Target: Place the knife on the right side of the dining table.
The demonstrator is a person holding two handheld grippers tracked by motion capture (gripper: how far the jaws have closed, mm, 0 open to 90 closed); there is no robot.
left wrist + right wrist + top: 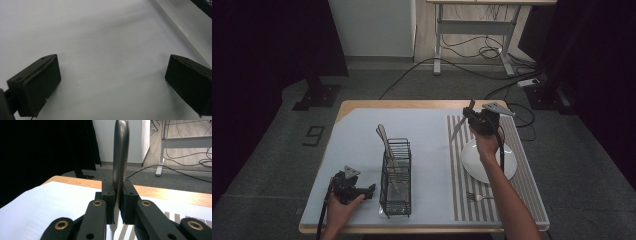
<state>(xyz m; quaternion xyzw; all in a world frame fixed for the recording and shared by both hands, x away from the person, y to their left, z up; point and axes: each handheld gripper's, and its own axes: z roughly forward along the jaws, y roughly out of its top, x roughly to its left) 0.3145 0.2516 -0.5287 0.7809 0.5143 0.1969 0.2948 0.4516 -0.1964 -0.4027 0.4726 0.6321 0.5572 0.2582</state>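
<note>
A desk frame [474, 30] and loose cables [472, 50] stand beyond the table [402, 104].

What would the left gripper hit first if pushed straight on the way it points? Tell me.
Probably the black wire cutlery basket. In the high view the left gripper rests open on the white mat with its jaws aimed toward the basket's lower side, bare mat between them. Depth is unclear.
</note>
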